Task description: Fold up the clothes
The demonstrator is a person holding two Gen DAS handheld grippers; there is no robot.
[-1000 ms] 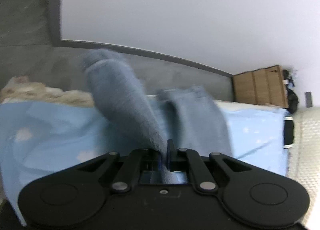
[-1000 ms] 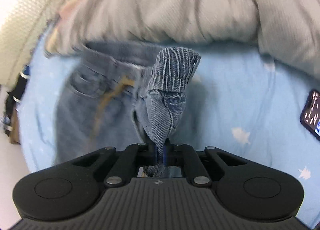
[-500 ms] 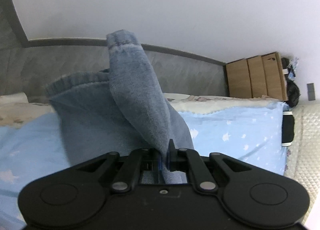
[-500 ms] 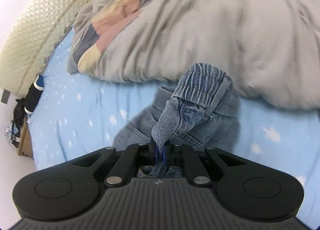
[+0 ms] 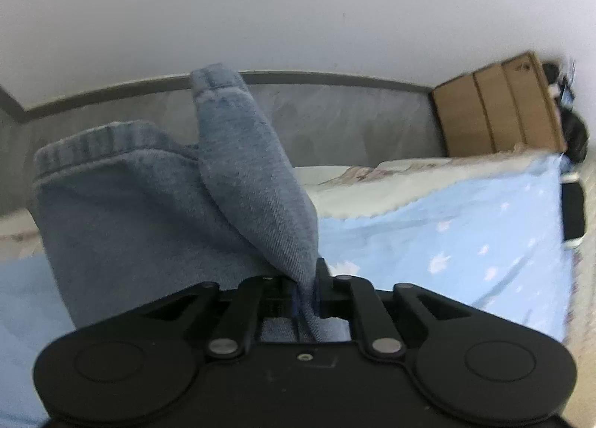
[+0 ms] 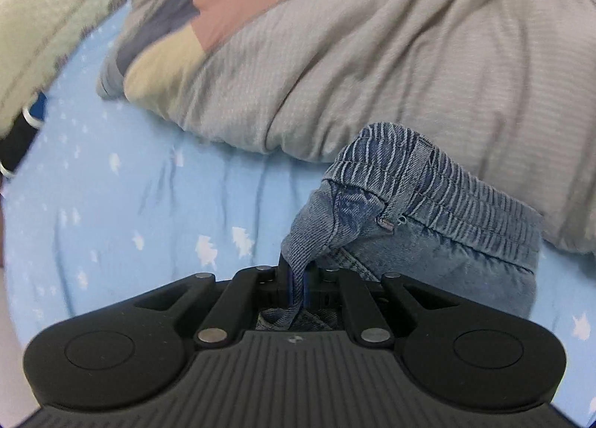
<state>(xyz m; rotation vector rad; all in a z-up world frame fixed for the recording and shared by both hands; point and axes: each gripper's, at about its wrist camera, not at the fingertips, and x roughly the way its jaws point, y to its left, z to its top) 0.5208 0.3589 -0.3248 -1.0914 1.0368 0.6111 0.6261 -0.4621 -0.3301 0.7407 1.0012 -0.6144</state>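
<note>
- Left wrist view: my left gripper (image 5: 307, 279) pinches a hem fold of the jeans (image 5: 156, 212), lifted above the blue sheet (image 5: 465, 249).
- Right wrist view: my right gripper (image 6: 296, 279) is clamped on denim by the elastic waistband (image 6: 439, 186), near the grey duvet (image 6: 391, 55).
- Denim looks soft, floppy, fairly heavy; best held at seams.

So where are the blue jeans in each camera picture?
Left wrist view: the jeans fill the left middle, a fold pinched in the left gripper.
Right wrist view: the jeans sit right of centre, elastic waistband up, pinched in the right gripper.
Shared landmark: the blue star-print sheet.
</note>
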